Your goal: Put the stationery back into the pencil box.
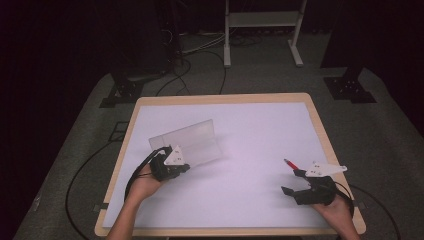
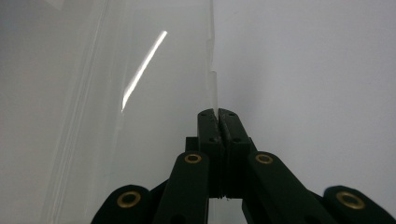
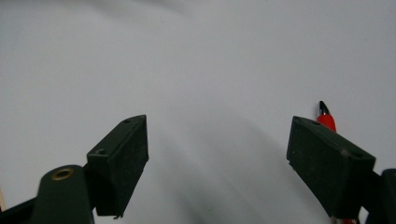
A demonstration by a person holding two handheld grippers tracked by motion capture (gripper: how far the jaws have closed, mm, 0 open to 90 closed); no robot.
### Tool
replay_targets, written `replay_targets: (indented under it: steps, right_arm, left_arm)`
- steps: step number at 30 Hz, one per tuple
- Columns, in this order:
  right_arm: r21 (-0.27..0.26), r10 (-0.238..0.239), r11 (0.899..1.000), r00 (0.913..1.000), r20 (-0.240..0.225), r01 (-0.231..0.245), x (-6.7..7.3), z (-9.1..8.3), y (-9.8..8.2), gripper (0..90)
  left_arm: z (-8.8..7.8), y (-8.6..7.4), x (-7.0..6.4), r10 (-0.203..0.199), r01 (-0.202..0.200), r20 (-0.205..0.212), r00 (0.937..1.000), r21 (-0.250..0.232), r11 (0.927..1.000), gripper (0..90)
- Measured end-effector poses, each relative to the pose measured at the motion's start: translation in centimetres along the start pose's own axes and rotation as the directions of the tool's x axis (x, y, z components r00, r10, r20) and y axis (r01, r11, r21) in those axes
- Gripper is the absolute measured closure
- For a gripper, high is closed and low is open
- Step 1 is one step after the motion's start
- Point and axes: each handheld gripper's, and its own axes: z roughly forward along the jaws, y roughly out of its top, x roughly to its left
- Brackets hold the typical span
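Your left tongs (image 1: 181, 167) sit at the counter's (image 1: 250, 130) left side, clamped on the near edge of the clear folder (image 1: 192, 142); in the left gripper view the jaws are pressed together with a thin clear edge (image 2: 214, 91) coming up from between them. The folder is a translucent plastic sheet, folded along a crease, one panel lying toward the counter and the other tilted up behind it. It sits left of centre, partly lifted at your gripper's end as far as the high view tells. Your left hand (image 1: 145, 182) is behind the gripper, cable looping off the near left edge. Centre of the white counter top is bare. Your right tongs (image 1: 294, 181) are at the near right, jaws spread wide with nothing between them; the right gripper view shows both pads (image 3: 122, 158) apart over plain white surface. The pen (image 1: 291, 164), red body with a dark tip, lies on the counter just beside the right jaw. In the right gripper view the pen (image 3: 326, 119) pokes out from behind that jaw. Can't tell if it touches.
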Motion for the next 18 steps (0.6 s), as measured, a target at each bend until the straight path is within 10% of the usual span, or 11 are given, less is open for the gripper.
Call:
replay_targets:
  steps: [18]
  right_arm:
    - [-0.013,0.001,1.0,1.0,-0.002,-0.001,-0.2,-0.8,-0.1,20.2]
  left_arm:
    - [0.9,2.5,-0.8,0.046,-0.046,0.03,0.9985,-0.01,0.9989,89.4]
